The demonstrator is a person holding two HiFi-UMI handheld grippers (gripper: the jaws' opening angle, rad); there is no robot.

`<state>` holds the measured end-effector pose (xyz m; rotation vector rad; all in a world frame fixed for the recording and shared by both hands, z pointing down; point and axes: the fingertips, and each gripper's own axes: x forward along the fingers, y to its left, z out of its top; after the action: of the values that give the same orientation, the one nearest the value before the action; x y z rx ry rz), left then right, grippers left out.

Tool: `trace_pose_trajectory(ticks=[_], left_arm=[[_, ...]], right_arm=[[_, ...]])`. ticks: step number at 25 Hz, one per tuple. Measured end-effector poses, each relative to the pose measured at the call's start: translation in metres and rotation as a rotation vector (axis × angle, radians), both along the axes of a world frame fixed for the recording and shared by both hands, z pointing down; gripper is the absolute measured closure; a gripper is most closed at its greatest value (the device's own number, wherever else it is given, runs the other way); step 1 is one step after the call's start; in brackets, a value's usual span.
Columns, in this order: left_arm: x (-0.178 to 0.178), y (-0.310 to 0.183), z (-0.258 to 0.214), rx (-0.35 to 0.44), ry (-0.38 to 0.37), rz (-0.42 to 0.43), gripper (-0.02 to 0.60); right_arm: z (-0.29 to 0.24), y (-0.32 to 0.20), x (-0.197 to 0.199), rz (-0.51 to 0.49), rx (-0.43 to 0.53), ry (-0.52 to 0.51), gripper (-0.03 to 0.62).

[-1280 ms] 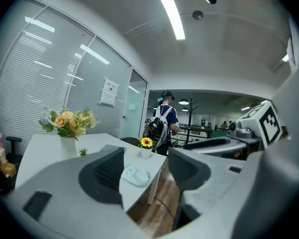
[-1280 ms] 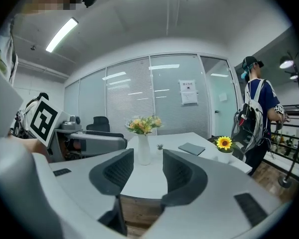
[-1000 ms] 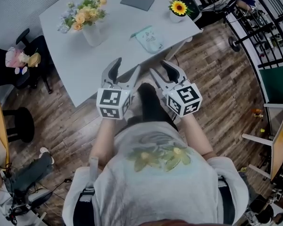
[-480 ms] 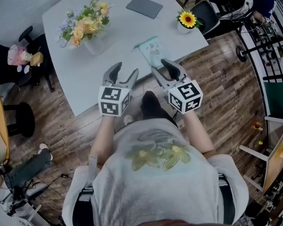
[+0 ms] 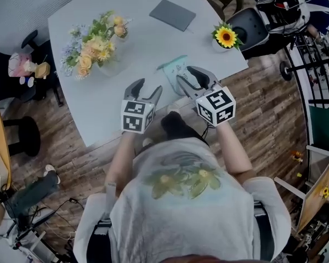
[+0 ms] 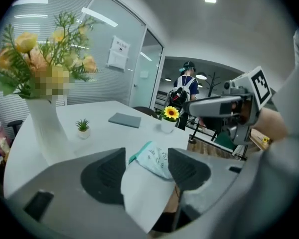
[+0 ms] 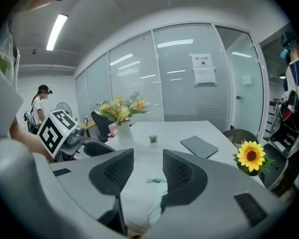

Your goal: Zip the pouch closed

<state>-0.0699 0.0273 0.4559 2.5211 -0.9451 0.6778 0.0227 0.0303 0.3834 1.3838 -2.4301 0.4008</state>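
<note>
A light teal pouch (image 5: 175, 70) lies flat on the white table (image 5: 98, 106), close to its near edge. My left gripper (image 5: 147, 89) hovers open over that edge, just left of the pouch and apart from it. To the pouch's near right, my right gripper (image 5: 188, 78) is open, its tips at the pouch's near end. In the left gripper view the pouch (image 6: 155, 158) shows beyond the open left gripper (image 6: 147, 164). The right gripper view shows the pouch (image 7: 156, 201) low between the jaws of the open right gripper (image 7: 148, 171). Neither gripper holds anything.
A vase of flowers (image 5: 96, 45) stands on the table's left. A grey notebook (image 5: 172, 14) lies at the far side, and a sunflower pot (image 5: 226, 37) stands at the right corner. A black chair (image 5: 247, 23) is beyond that corner. A small plant pot (image 6: 82, 128) stands mid-table.
The person has stepped toward the table. Both grippers moved forward from over the floor to the table's near edge, closer to the pouch, and stayed open.
</note>
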Motion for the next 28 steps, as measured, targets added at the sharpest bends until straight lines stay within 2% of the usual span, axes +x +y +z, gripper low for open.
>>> trace_pose_trajectory(ticks=[12, 19, 28], left_arm=[[0.021, -0.047, 0.077, -0.148, -0.082, -0.074, 0.325], [0.030, -0.067, 0.114, -0.211, -0.132, -0.130, 0.328], [0.036, -0.076, 0.153, -0.258, -0.246, -0.129, 0.364]], right_arm=[[0.054, -0.059, -0.001, -0.235, -0.124, 0.144, 0.419], [0.079, -0.079, 0.007, -0.336, -0.168, 0.173, 0.419], [0.112, -0.097, 0.003, -0.458, -0.211, 0.206, 0.419]])
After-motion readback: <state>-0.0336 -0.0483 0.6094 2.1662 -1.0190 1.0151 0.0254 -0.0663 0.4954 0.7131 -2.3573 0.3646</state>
